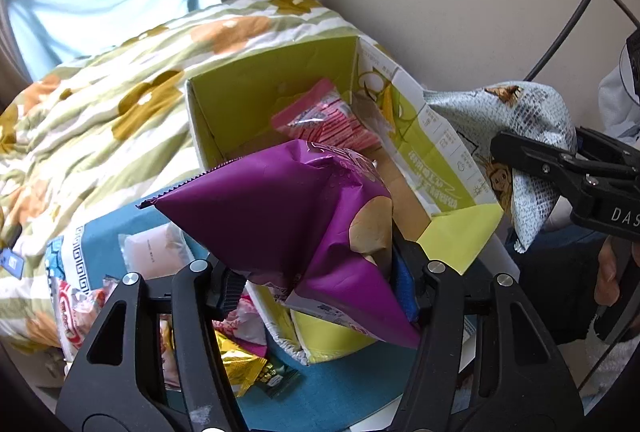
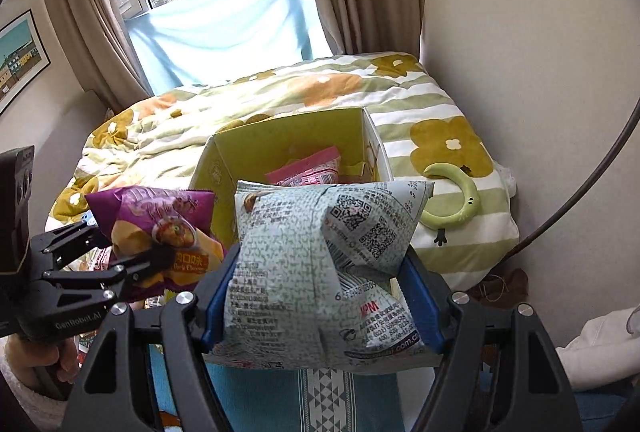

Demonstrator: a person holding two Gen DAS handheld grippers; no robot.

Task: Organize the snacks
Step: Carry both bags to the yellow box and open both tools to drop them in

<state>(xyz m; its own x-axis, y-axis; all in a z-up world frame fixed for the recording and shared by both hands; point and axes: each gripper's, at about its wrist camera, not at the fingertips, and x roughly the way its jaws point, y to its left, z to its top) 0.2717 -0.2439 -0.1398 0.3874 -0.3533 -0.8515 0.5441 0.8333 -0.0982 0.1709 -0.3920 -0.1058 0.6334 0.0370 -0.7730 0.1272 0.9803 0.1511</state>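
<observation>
My left hand-held gripper (image 1: 320, 288) pinches the purple chip bag (image 1: 280, 224) by its lower end, pads pressed into the foil, the bag's long axis tilting up and away toward the open box. My right hand-held gripper (image 2: 320, 296) is clamped across the pale printed snack bag (image 2: 320, 272), which bulges out above and below the blue pads (image 2: 420, 296).

Beneath both, on the blue patterned cloth (image 1: 108, 244), loose snacks remain: a pale pink packet (image 1: 154, 252), a red-and-white wrapper (image 1: 72, 312) and a gold sachet (image 1: 240, 360) at the near left.

Just beyond lies the green cardboard box (image 1: 256, 87), mouth up, flaps open, with a pink striped packet (image 1: 328, 119) already inside at its far right. From the left wrist view the purple bag's upper edge sits over the box's near wall, so the opening lies straight ahead and slightly below it. The pale bag hangs off the box's right side, outside the right flap. I judge the left hand the nearer to the opening, so the purple bag should go in first, carried forward and lowered; the right must then come leftward over the flap.

Past the box is the flowered quilt (image 2: 400, 103) on the bed, then the curtained window.
</observation>
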